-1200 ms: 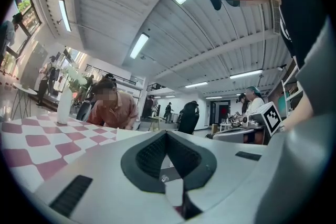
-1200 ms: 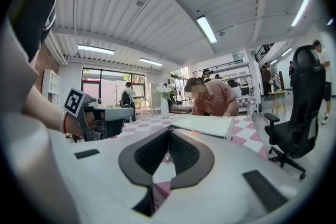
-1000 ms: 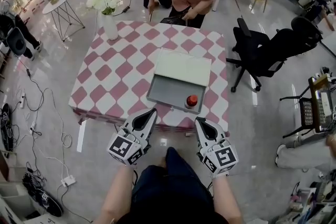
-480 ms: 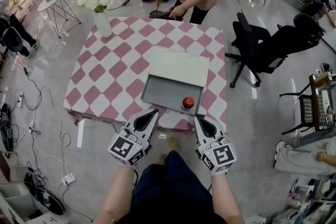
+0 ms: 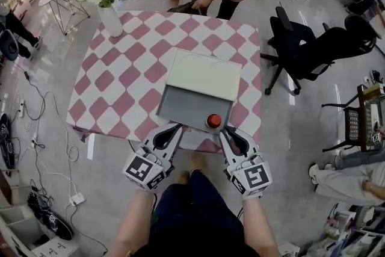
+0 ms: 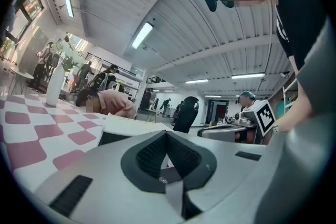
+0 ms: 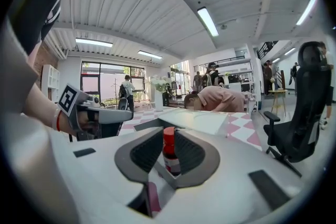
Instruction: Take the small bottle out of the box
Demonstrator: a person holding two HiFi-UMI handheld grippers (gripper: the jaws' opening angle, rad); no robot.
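Right tongs [image 7: 169,132] have just been opening and stand narrowly apart, the small bottle [image 5: 213,121] lined up between them, ungripped, upright in the box [image 5: 180,108]. Left tongs [image 6: 167,136] closed. Looks like the reach; next, advance and squeeze.

Left gripper [image 6: 167,135] (jaws together) faces the box [image 6: 128,124].

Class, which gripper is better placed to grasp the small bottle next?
Right: the right gripper, its jaws just opening, has the small bottle lined up between them, ungripped; the shut left gripper sees no bottle.
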